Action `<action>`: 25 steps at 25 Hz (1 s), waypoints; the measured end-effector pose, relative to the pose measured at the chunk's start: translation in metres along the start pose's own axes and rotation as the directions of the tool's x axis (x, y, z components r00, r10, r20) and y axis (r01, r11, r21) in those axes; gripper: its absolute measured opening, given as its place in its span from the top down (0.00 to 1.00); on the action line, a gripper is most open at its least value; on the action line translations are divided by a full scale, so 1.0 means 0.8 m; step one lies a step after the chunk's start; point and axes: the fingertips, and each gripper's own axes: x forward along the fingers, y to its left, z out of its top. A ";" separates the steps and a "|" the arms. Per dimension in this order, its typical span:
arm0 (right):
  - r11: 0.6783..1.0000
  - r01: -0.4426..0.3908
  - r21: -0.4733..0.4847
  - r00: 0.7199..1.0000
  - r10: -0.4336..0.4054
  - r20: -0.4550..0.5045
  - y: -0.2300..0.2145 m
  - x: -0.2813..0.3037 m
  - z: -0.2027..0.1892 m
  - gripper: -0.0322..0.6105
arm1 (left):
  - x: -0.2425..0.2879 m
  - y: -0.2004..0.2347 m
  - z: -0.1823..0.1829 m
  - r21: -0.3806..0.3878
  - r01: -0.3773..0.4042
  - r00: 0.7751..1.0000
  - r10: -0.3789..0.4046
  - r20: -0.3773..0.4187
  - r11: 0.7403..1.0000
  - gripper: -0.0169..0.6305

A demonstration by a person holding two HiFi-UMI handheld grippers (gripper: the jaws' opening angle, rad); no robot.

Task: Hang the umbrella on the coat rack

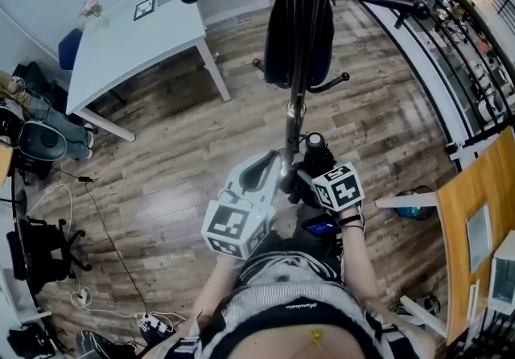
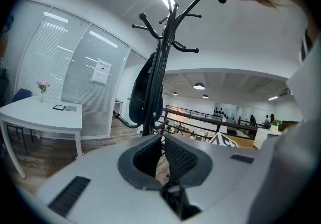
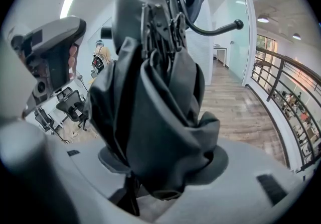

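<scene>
folded umbrella (image 3: pixel 155 102), right gripper (image 3: pixel 165 168) apparently gripping it

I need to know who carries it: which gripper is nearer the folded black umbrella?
Right. The right gripper is clamped on the umbrella; the left gripper hangs beside it without touching, shut and empty, pointing at the coat rack.

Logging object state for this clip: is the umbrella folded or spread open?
Folded. In the right gripper view the umbrella shows black fabric bunched around gathered ribs, clamped in the right hand-held gripper.
</scene>
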 end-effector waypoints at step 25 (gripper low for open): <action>1.000 -0.019 0.024 1.000 0.020 -0.019 -0.036 0.035 0.017 0.54 | 0.011 0.005 0.003 0.001 -0.021 1.000 0.021 -0.004 1.000 0.94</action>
